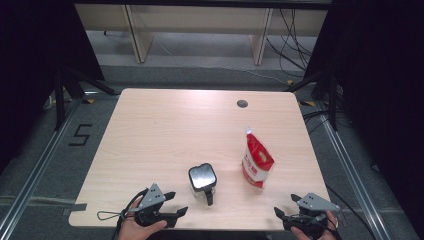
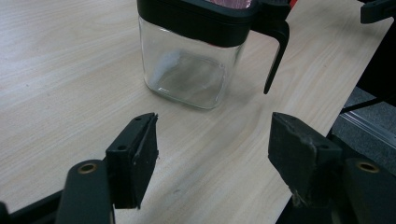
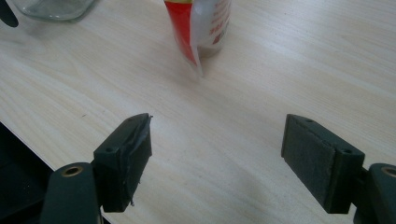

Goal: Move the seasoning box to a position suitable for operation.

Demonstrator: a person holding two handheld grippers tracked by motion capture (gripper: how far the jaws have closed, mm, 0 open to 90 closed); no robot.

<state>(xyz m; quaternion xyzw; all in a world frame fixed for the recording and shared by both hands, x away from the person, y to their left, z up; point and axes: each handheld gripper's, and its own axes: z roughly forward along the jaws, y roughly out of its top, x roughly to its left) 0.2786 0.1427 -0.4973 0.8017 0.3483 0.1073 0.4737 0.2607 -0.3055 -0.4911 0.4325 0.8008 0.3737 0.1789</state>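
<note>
A square clear glass jar (image 1: 202,182) with a black lid and a black side handle stands near the table's front edge; the left gripper view has this empty jar (image 2: 187,70) just ahead of the jaws. To its right stands a red and white spouted pouch (image 1: 256,162), whose lower part (image 3: 201,28) shows in the right gripper view. My left gripper (image 1: 176,203) rests at the front left edge, open, aimed at the jar, nothing between its jaws. My right gripper (image 1: 286,205) sits at the front right edge, open and empty, short of the pouch.
The wooden table (image 1: 165,130) has a round cable hole (image 1: 242,103) at the back right. Grey floor, metal rails and loose cables lie around it. A floor marking (image 1: 80,134) sits to the left.
</note>
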